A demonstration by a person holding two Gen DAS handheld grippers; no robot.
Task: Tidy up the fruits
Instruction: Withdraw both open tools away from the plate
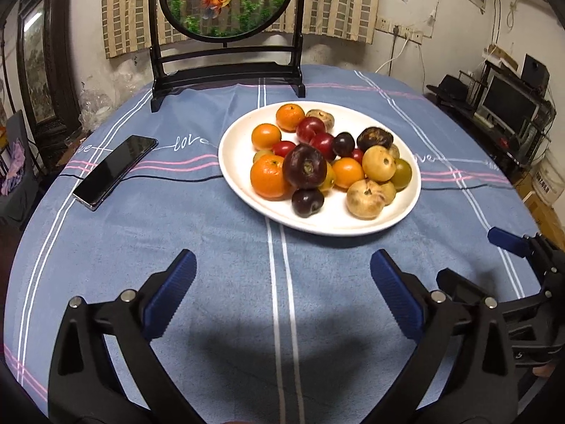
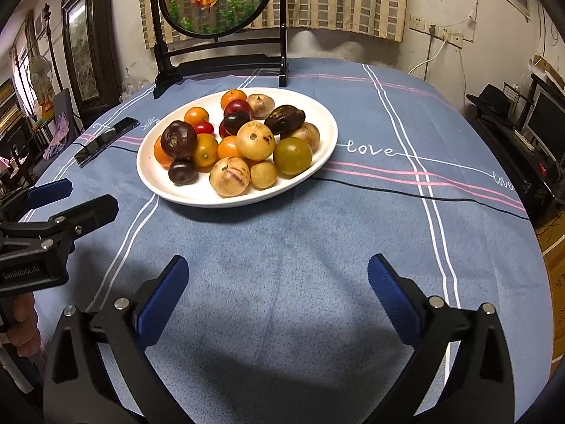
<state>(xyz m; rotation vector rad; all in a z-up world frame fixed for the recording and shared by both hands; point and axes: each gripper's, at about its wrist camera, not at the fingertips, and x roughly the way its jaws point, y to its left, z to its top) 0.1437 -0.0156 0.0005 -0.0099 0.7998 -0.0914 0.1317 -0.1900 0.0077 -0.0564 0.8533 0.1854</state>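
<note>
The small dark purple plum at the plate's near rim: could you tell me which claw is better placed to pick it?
Probably left: the plum lies straight ahead of the open left claw.

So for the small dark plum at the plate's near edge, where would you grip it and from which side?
Grip the dark plum across its round middle, coming from the near, open side of the plate. It sits at the pile's front edge with bare plate before it, though an orange and a yellowish fruit flank it, so keep the left gripper wide.
</note>
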